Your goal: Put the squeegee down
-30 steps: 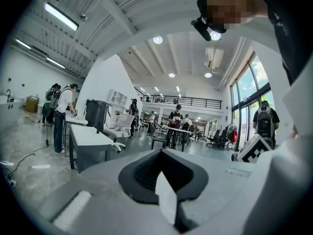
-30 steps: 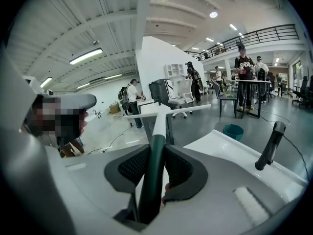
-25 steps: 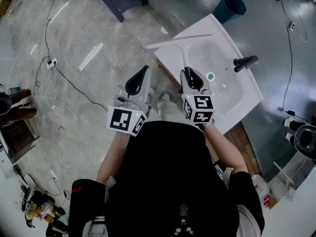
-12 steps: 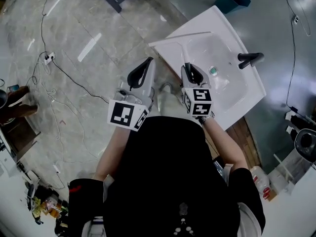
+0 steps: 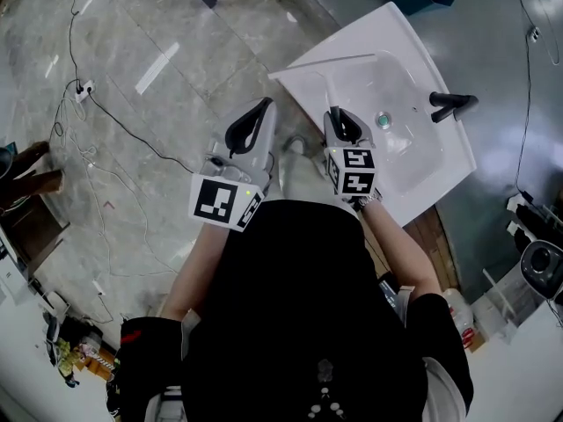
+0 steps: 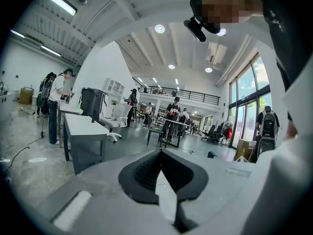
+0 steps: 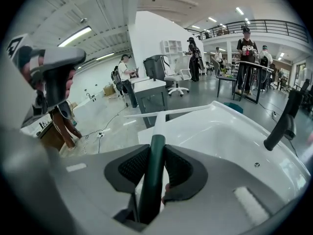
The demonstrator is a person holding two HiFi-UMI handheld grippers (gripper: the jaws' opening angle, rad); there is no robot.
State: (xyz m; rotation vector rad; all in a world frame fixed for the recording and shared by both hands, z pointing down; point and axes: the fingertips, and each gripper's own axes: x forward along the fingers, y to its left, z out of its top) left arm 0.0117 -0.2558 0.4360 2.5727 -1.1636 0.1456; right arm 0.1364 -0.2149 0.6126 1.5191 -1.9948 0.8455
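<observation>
Squeegee [image 7: 157, 126]: gripped in right gripper [image 7: 156, 151] jaws | left gripper [image 6: 159, 154] jaws together, empty

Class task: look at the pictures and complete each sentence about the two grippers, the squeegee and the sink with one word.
1. The right gripper grips the squeegee by its dark green ____.
2. The left gripper holds ____.
3. The faucet on the white sink is ____ in colour.

Missing words: handle; nothing; black.
</observation>
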